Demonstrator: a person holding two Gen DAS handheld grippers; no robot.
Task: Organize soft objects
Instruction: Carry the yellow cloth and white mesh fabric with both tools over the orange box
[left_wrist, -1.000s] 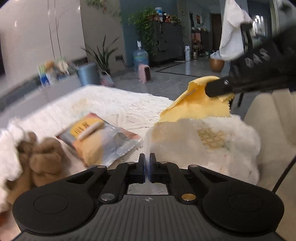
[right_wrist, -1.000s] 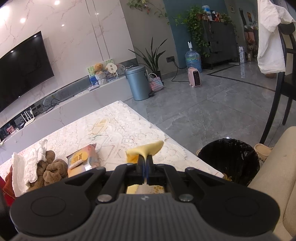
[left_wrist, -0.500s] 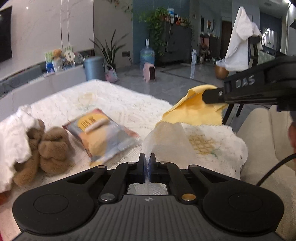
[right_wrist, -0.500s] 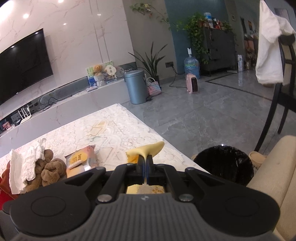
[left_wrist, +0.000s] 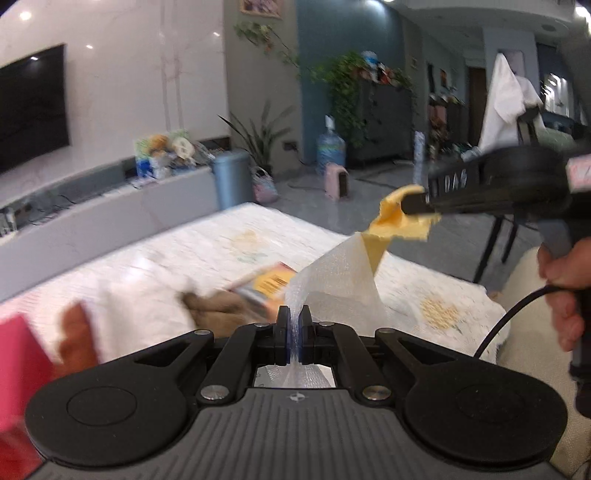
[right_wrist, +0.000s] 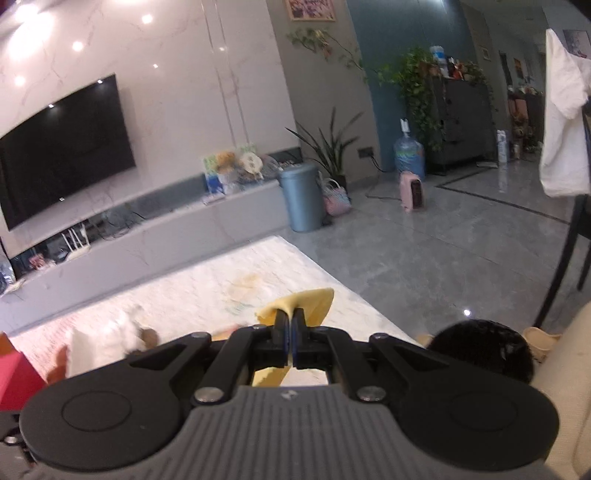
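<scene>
**White lace table, marble-walled living room**

White lace cloth (left_wrist: 221, 251) is covering the table under a wall-hung TV (right_wrist: 62, 147) and grey tiled floor (right_wrist: 461, 251). Both grippers are holding one yellow-and-white cloth (left_wrist: 340, 280) aloft over it: left gripper (left_wrist: 294, 325) is pinching the white corner, right gripper (right_wrist: 290, 332) clamping the yellow end.

Motion blur smears the brown plush lump (left_wrist: 218, 301) and the orange-labelled packet (left_wrist: 267, 282) on the white-clothed worktop (left_wrist: 207, 247). A red block (left_wrist: 18, 354) is cut by the left edge. The left tool's (left_wrist: 294, 317) body hides the sheer white cloth's (left_wrist: 332, 280) lower end.
</scene>
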